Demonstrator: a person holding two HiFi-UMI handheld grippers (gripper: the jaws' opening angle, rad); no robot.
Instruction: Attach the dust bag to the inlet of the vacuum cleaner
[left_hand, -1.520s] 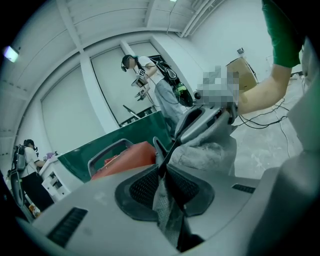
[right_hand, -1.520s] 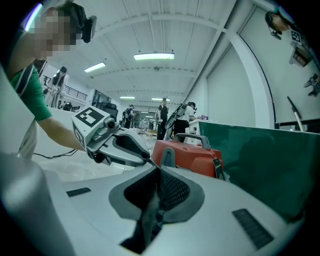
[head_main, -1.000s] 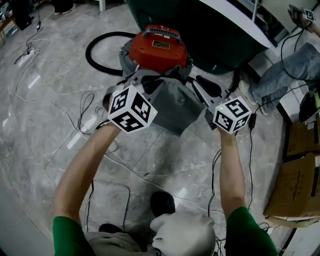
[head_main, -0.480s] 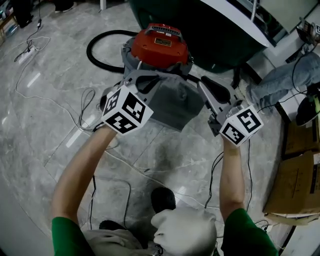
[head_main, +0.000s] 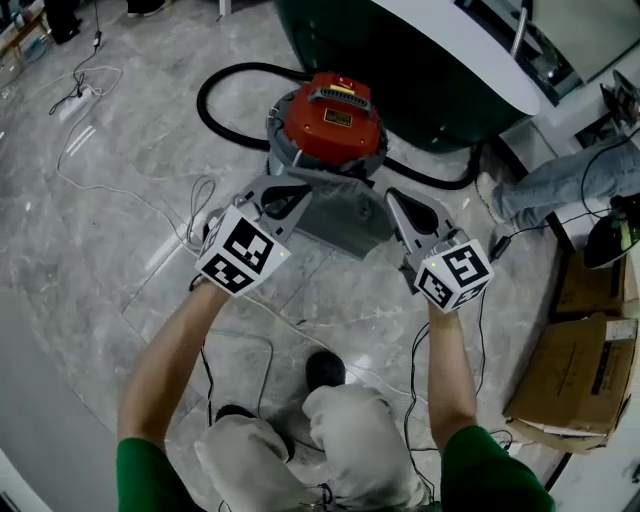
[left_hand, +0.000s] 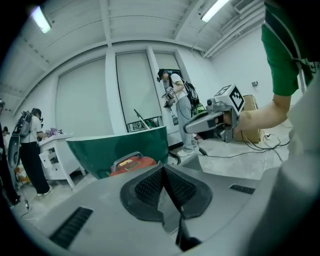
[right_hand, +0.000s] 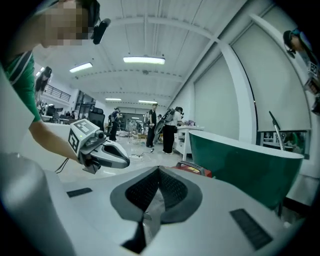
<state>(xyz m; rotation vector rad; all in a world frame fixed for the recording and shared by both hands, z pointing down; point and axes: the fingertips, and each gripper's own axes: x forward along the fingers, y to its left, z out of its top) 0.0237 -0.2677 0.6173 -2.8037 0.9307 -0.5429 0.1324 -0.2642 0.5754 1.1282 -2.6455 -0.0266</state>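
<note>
Shiny floor (head_main: 120, 230) holds the red vacuum cleaner (head_main: 333, 122). The left hand-held gripper (head_main: 287, 195) and right hand-held gripper (head_main: 397, 203) each pinch one side of the grey dust bag (head_main: 345, 215), probably to stretch it wide for fitting.

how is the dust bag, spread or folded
Spread: the dust bag hangs opened out between the left gripper and right gripper, each shut on an edge.

Cool, even light is thrown from ceiling strip lights (right_hand: 144, 60). Soft glare is picked up on the floor (head_main: 75, 160) left of the vacuum cleaner (head_main: 330, 122). Edges are bent fisheye-style, corners blacked out.
</note>
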